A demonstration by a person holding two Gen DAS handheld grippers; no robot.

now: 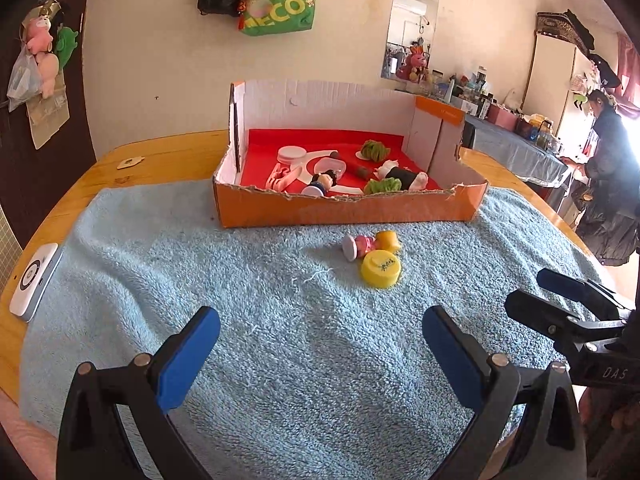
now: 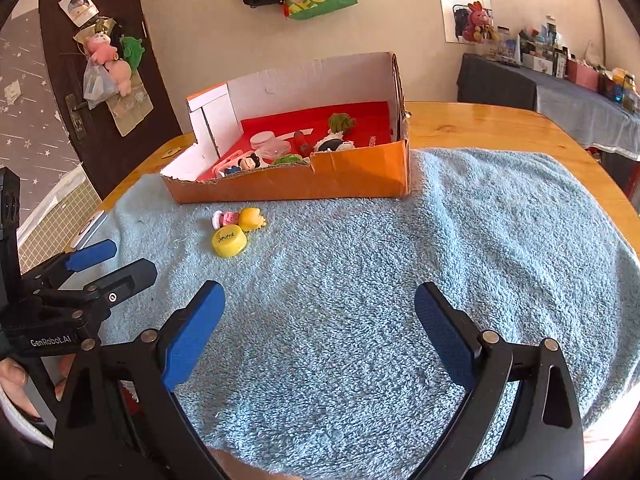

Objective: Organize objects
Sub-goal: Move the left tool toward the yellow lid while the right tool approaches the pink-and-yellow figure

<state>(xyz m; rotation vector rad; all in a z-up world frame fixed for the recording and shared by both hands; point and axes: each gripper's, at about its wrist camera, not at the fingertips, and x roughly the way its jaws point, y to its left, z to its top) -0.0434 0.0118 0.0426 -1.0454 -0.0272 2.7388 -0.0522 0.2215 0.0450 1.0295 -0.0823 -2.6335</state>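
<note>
A wooden bench point(image 1: 168, 160) is seen carrying everything. It is largely covered by a light blue towel point(image 1: 280, 320), rumpled into low folds.

At the far side of the towel an orange cardboard box point(image 1: 344, 210) is set, open at the top, with a torn near wall, a tall white back wall and a red lining. Inside it are noted a white round lid point(image 1: 291, 155), a pink clip point(image 1: 280, 180), a black-haired figurine point(image 1: 322, 184) lying against the near wall, a black-and-white figurine point(image 1: 402, 176) to its right, and two green tufted pieces point(image 1: 375, 150); small details are not resolved.

A white flat device point(image 1: 34, 280) lies on the bare bench at the left edge of the towel.

Two loose items are recorded on the towel just near of the box, touching each other: a pink and yellow figurine point(image 1: 370, 243) lying on its side, and a yellow bottle cap point(image 1: 381, 269) just nearer, top face up with dark markings.

The left gripper point(image 1: 320, 352) is held over the near part of the towel, its blue-padded fingers point(image 1: 188, 360) wide apart with nothing between them. The right gripper point(image 2: 320, 328) is held beside it, likewise over bare towel, fingers point(image 2: 194, 336) spread apart and empty. Both loose items lie well beyond the fingertips of each.
</note>
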